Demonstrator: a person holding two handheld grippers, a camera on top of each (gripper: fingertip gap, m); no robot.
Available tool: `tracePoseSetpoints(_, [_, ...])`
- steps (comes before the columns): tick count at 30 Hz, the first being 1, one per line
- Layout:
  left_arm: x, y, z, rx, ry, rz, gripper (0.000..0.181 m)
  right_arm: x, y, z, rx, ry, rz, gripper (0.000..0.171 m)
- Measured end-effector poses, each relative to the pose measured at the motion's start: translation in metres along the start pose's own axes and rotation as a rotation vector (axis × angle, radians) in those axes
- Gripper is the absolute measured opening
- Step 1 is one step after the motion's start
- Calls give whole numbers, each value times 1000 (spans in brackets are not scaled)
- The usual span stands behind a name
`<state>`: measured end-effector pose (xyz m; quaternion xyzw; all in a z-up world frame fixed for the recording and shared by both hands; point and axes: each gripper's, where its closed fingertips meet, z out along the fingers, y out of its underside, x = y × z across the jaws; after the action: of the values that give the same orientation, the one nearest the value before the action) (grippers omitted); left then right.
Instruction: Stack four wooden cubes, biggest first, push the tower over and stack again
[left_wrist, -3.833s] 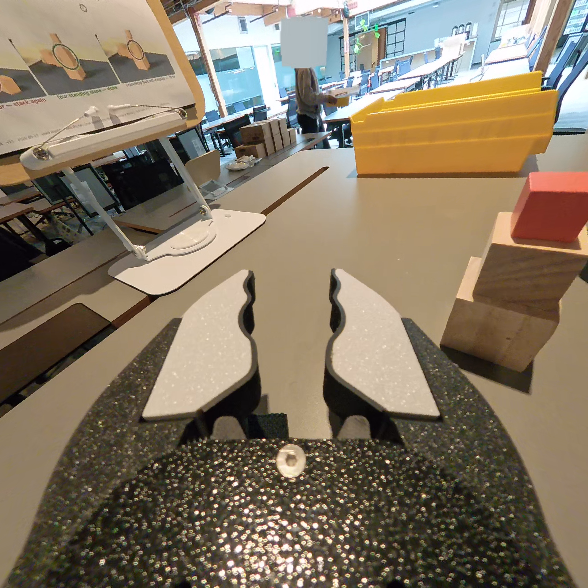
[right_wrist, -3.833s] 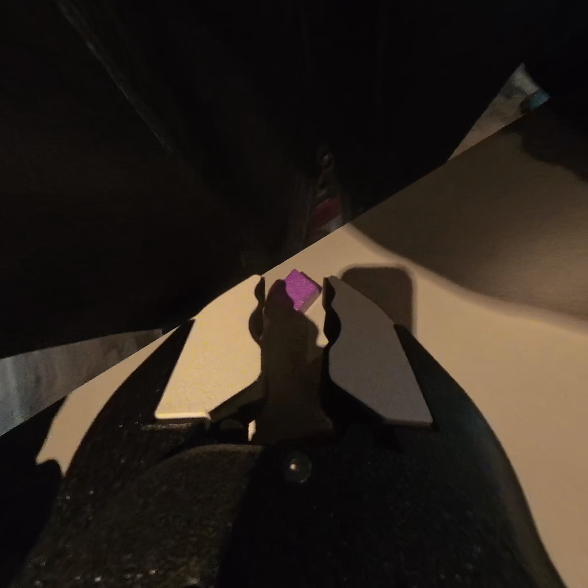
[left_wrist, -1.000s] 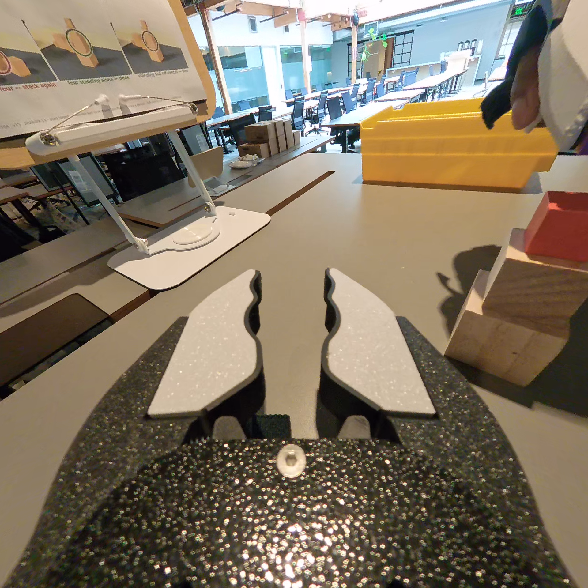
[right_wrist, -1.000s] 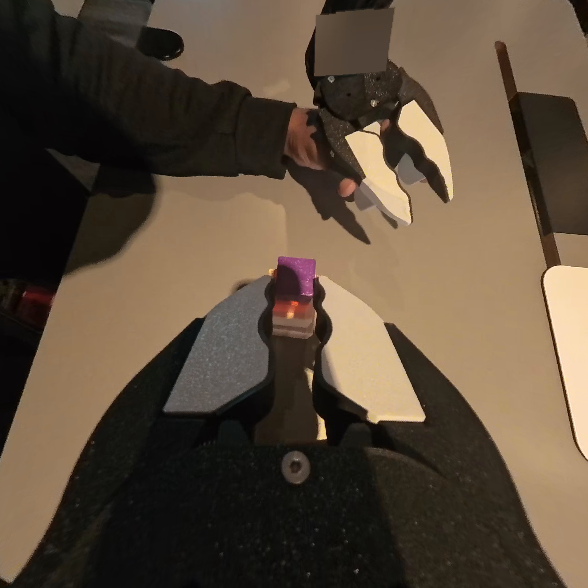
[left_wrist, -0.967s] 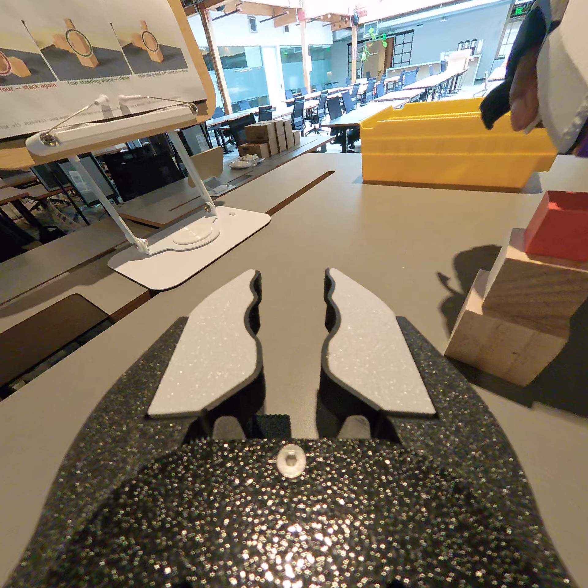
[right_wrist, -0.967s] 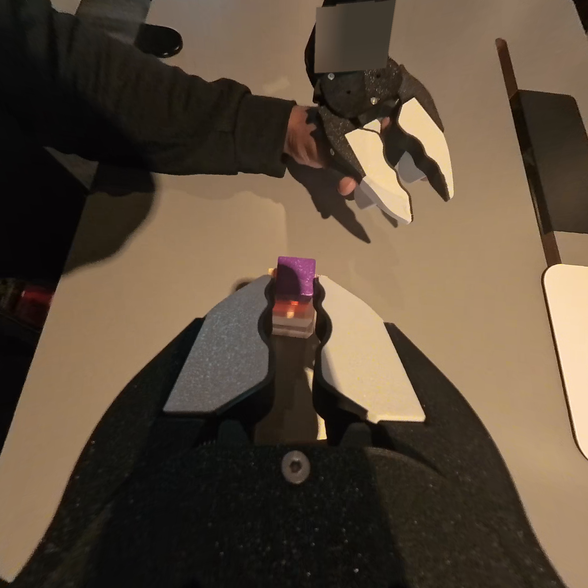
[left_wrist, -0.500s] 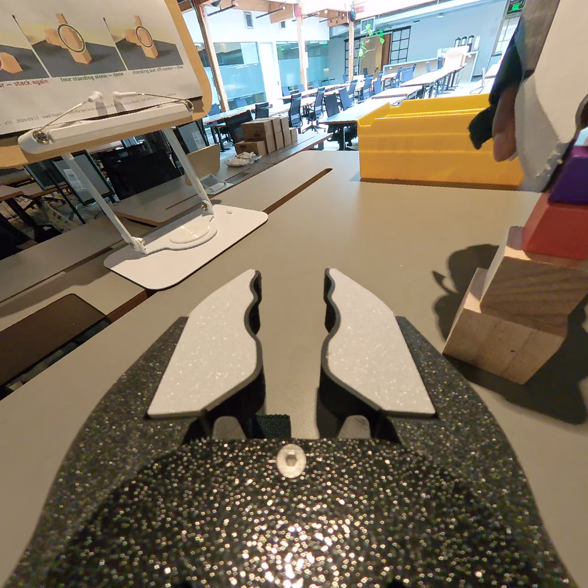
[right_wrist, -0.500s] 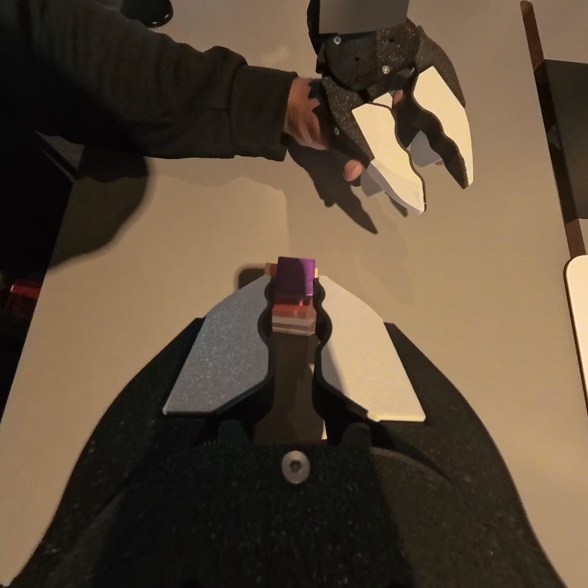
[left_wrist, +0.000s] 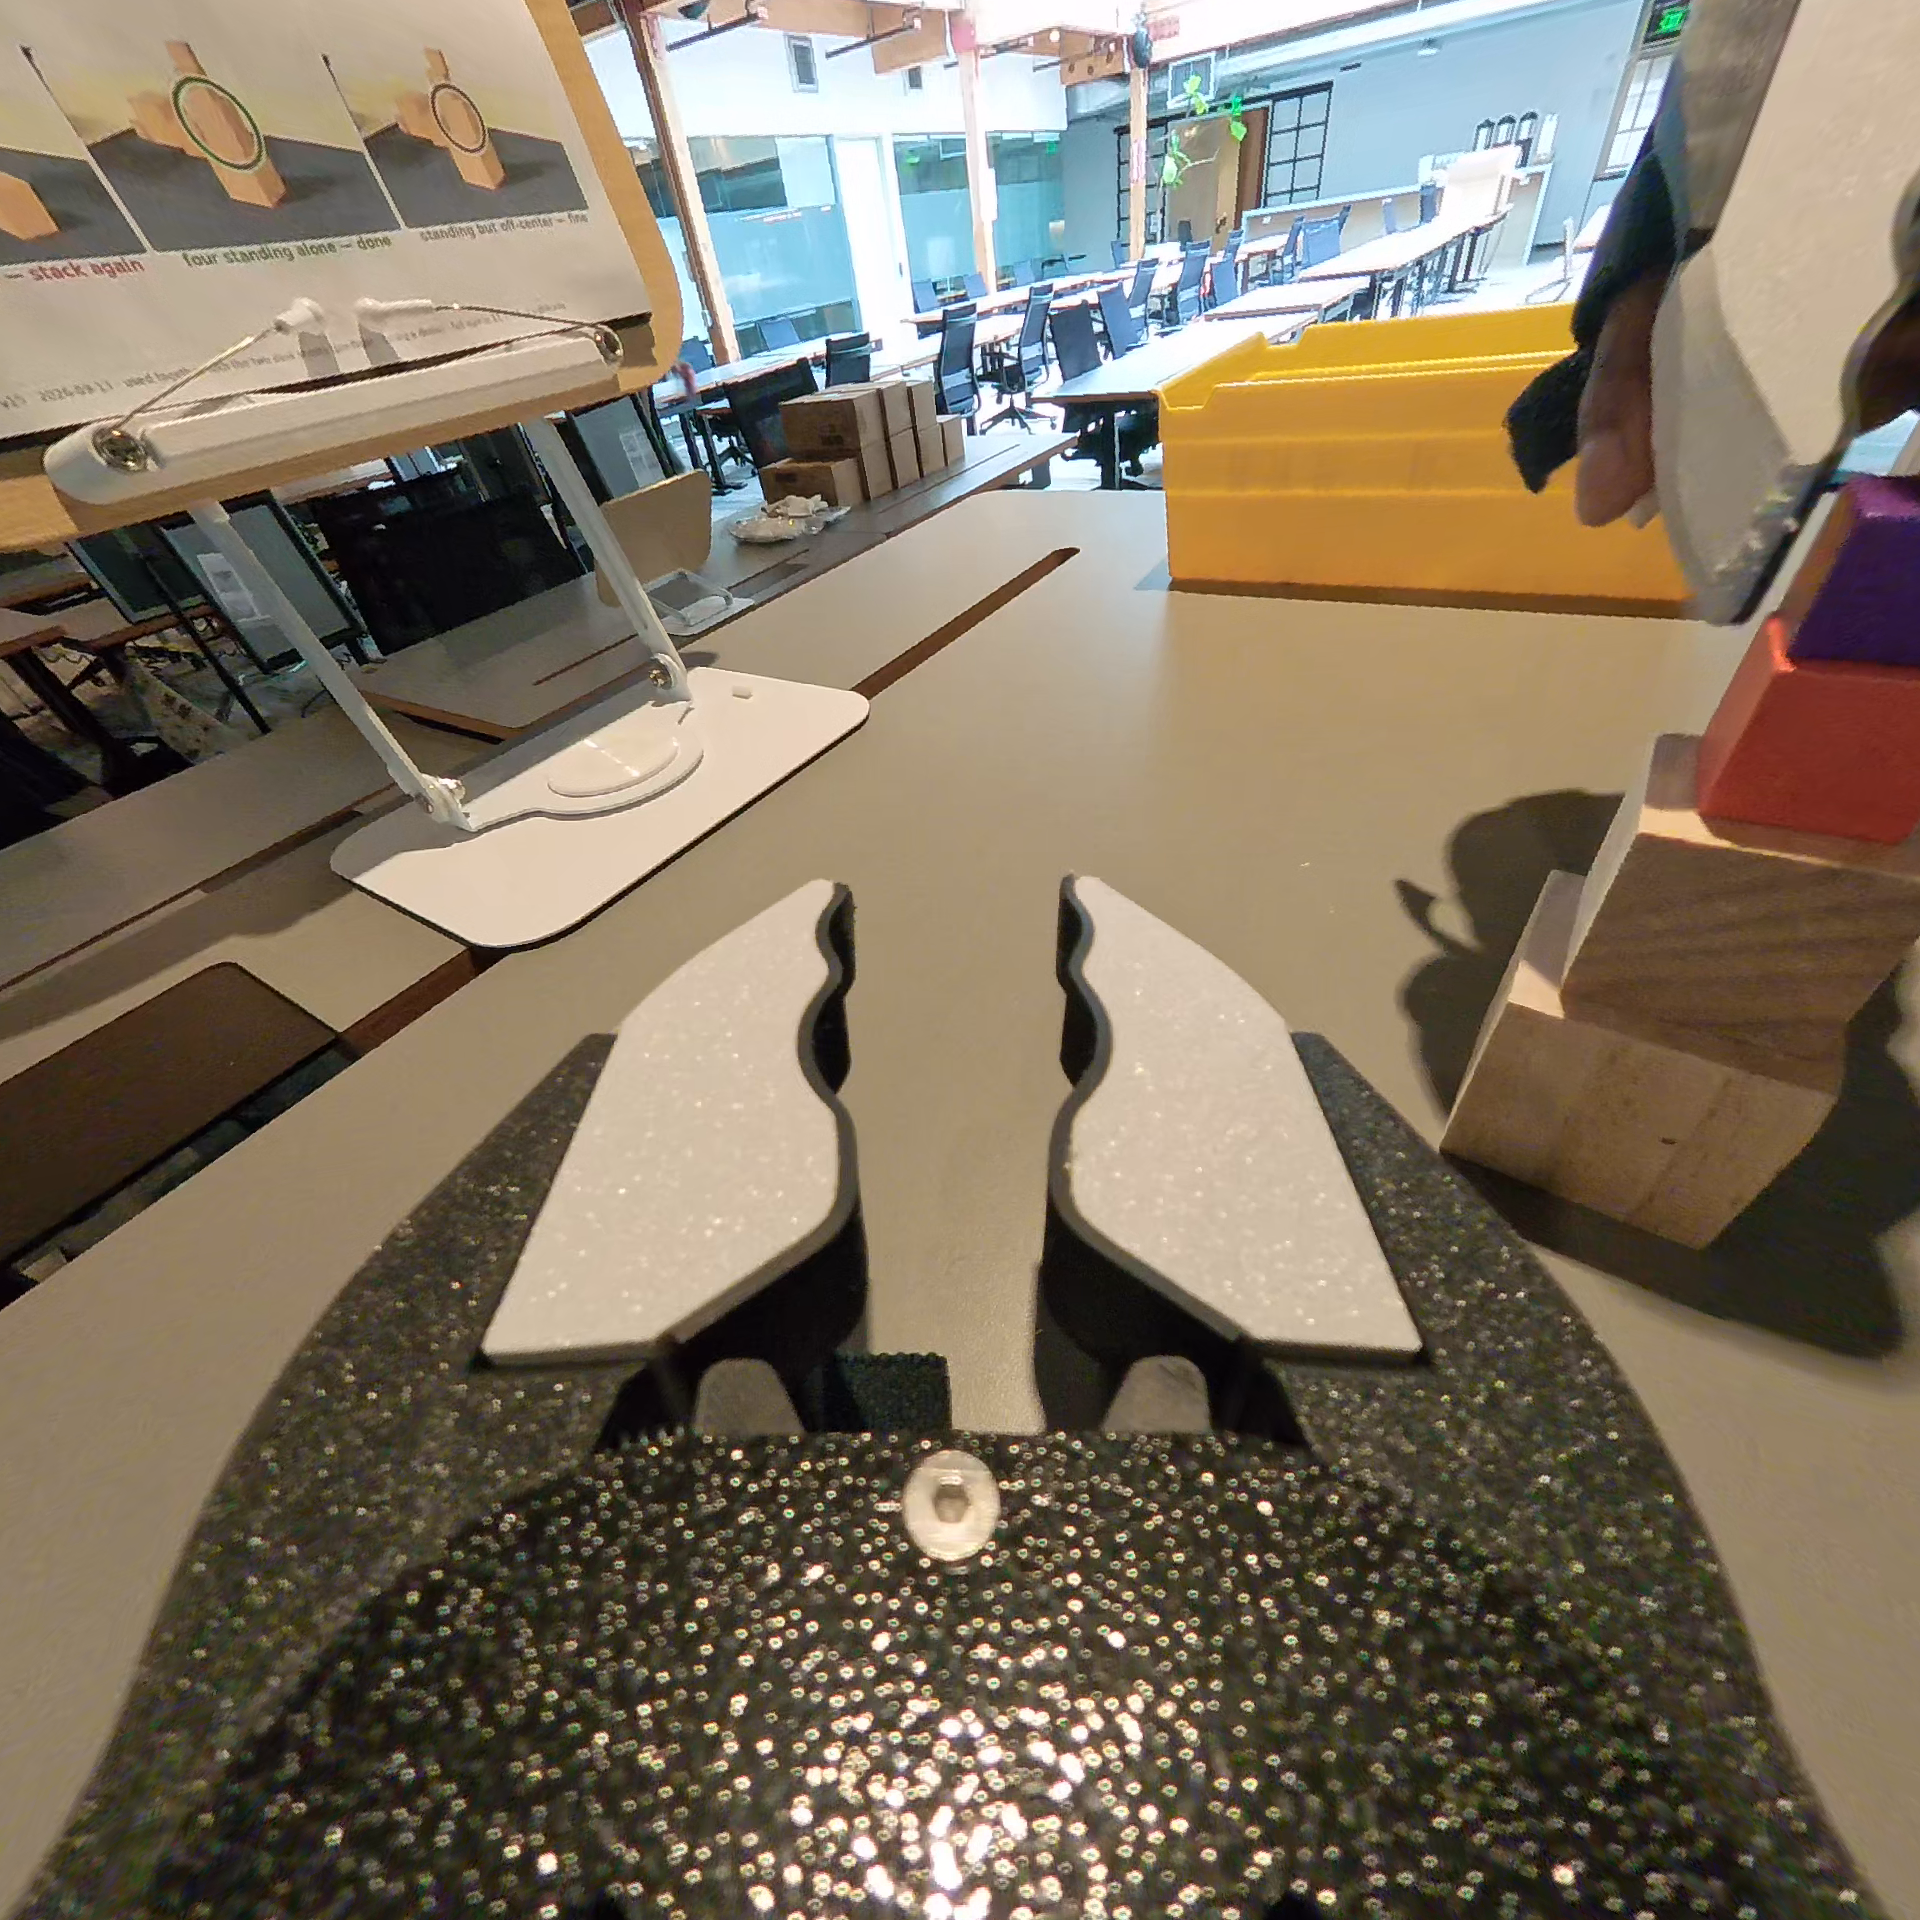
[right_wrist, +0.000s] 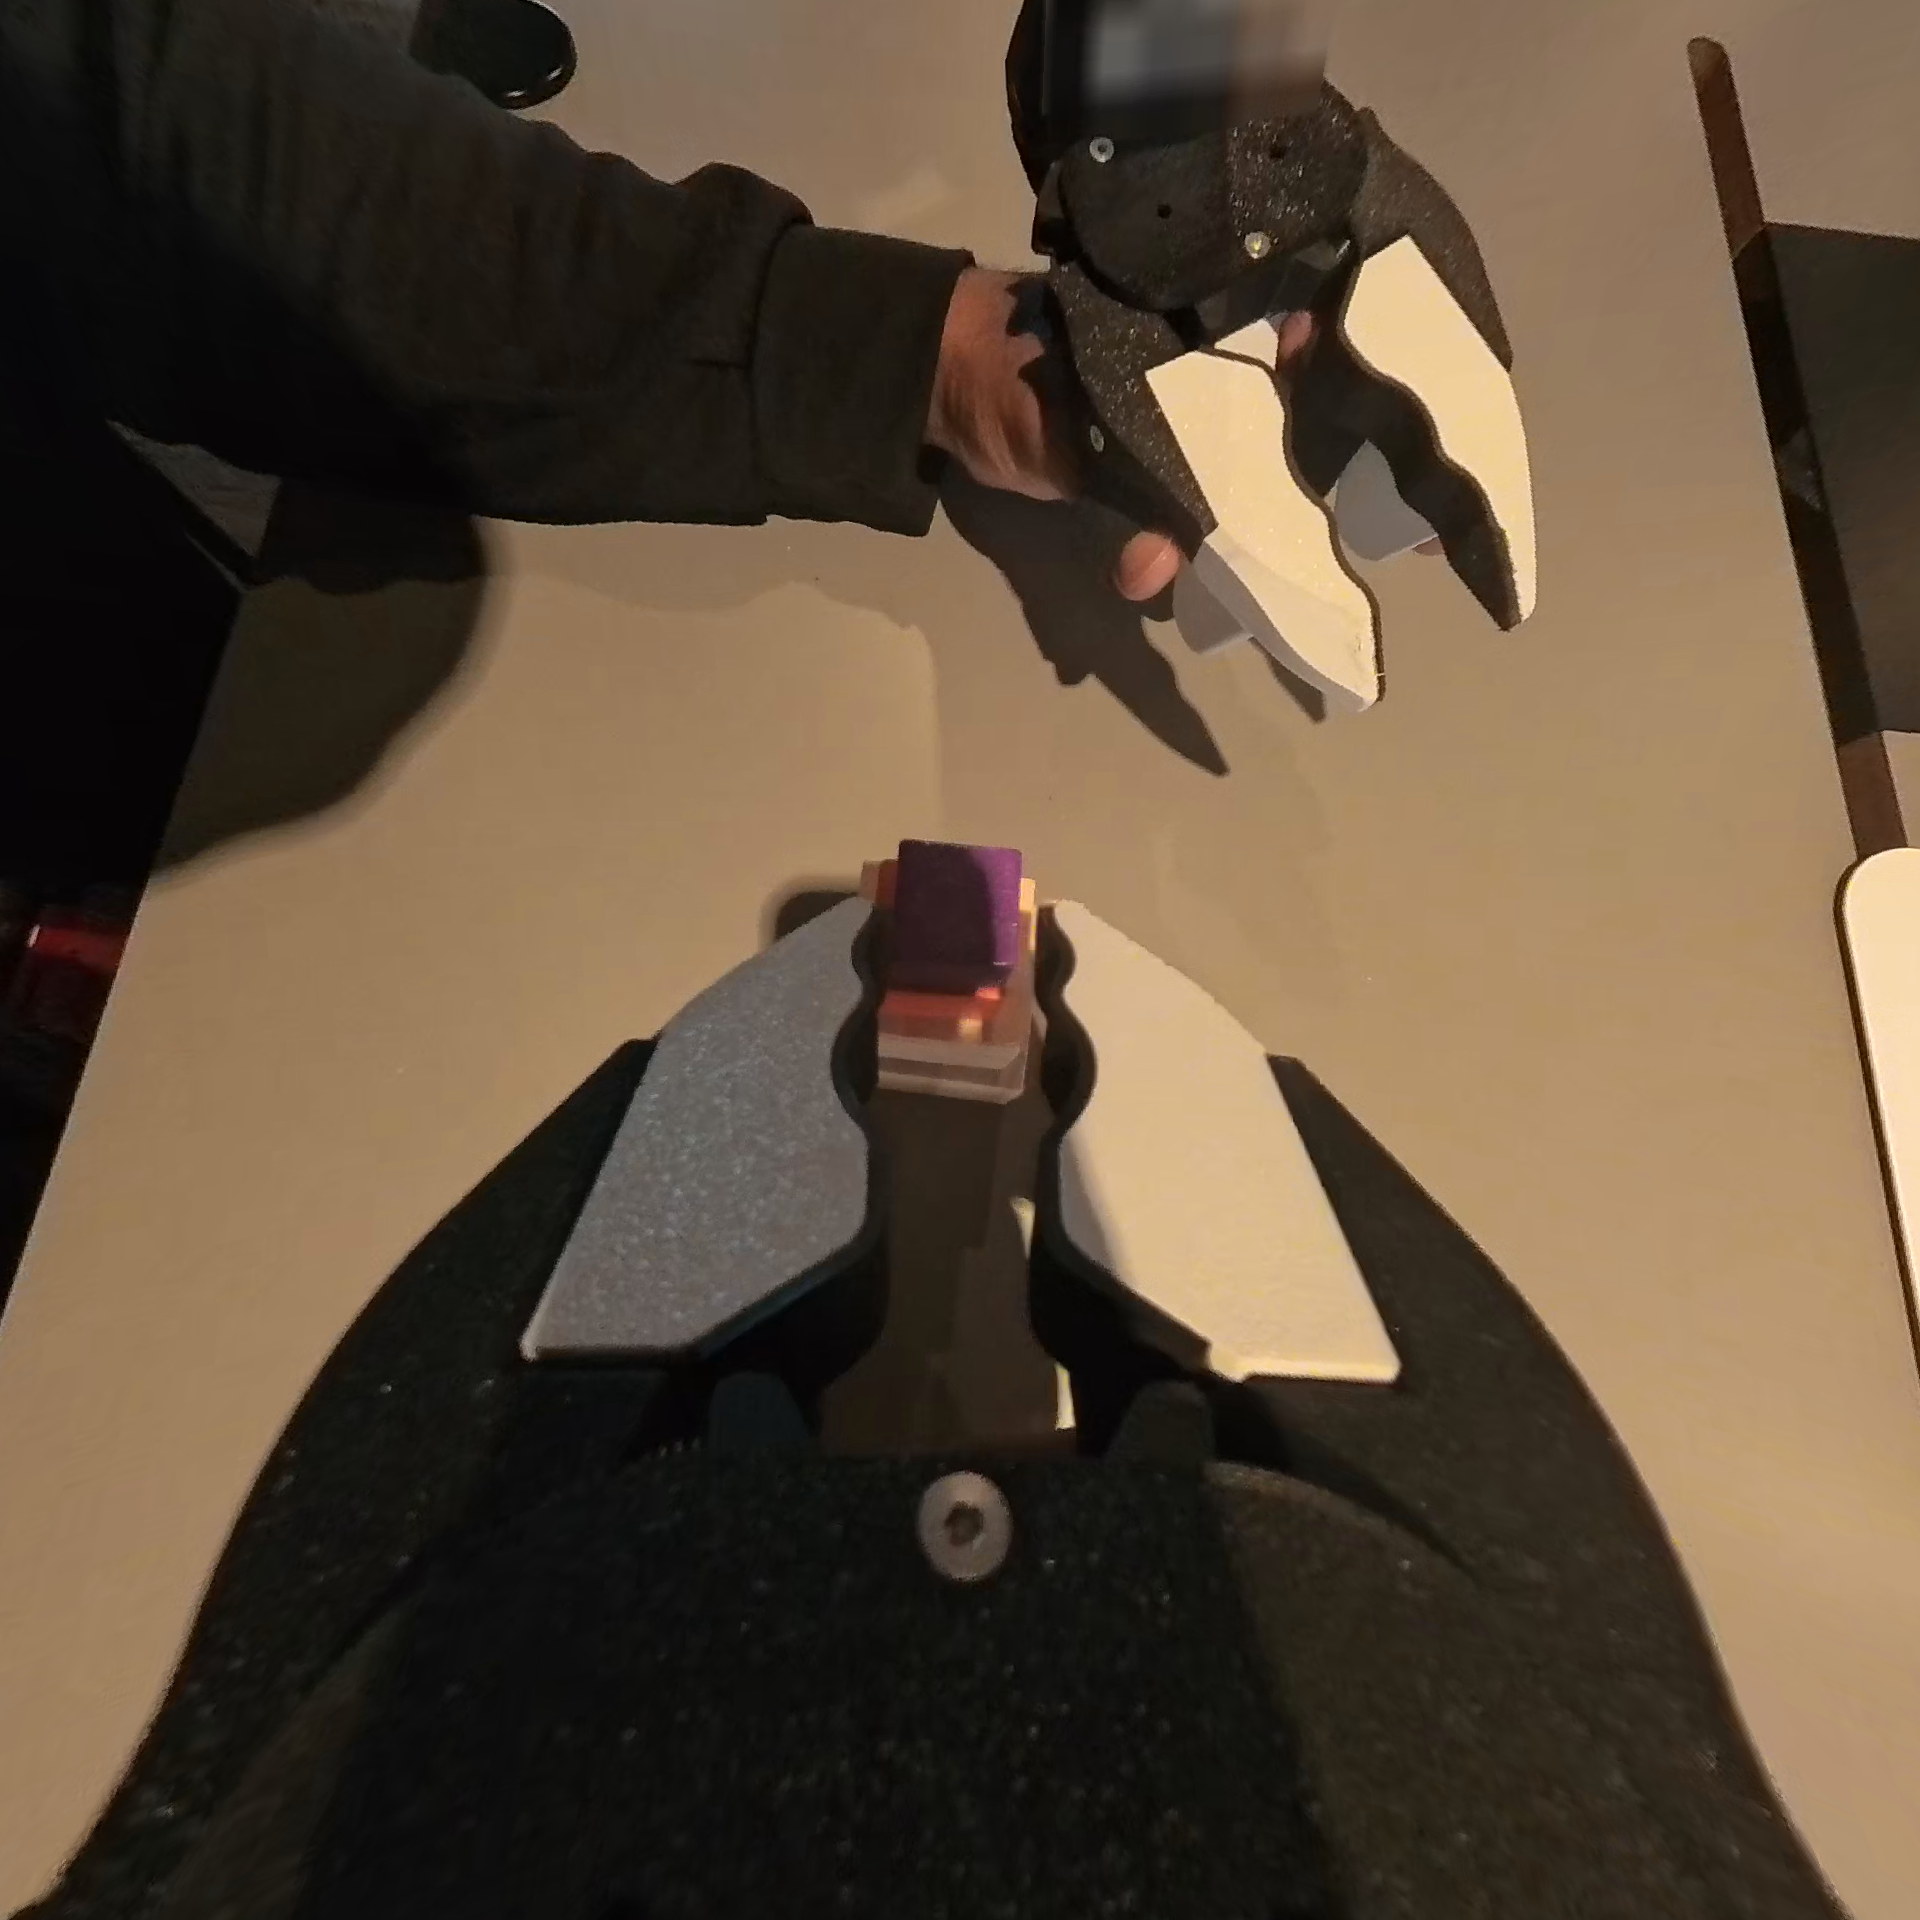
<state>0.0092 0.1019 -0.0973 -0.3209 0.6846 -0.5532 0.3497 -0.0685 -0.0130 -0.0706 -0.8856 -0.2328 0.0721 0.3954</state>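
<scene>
Tower: I see the small purple cube (right_wrist: 951, 914) topping a red block (left_wrist: 1823, 743), a darker wooden cube (left_wrist: 1735, 951) and the large pale wooden cube (left_wrist: 1631, 1122) on the grey tabletop (left_wrist: 1195, 748).
Right gripper (right_wrist: 956, 925): its fingers flank the purple cube; whether they pinch or merely bracket it, I cannot tell.
Left gripper (left_wrist: 948, 904): spread, empty, just left of the tower.
Hidden: the tower's right side is cut off in my left view; from above the lower cubes are mostly covered.
Beyond the tower: a yellow plastic bin (left_wrist: 1382, 488).

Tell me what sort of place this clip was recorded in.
Most likely a large open-plan office or lab workspace: rows of long desks with office chairs fill the background, cardboard boxes sit stacked on one desk, and a yellow storage bin stands on the grey work table.
</scene>
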Motion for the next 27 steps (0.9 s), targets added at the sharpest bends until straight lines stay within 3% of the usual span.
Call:
tracePoseSetpoints(6, [1,0,-1,4,4,4,37,-7,6,-1,-23,-36,-40,44])
tracePoseSetpoints(12, [2,-1,-1,10,4,16,37,-20,49,-20,-107,-184,-93,48])
tracePoseSetpoints(15, [4,1,0,-9,-13,41,32,-10,67,-18,-34,-261,-28,41])
tracePoseSetpoints(19, [37,2,9,-33,83,121,0,37,88,8,99,-226,211,29])
tracePoseSetpoints(27, [90,10,34,-123,230,244,0,65,96,20,214,-231,409,17])
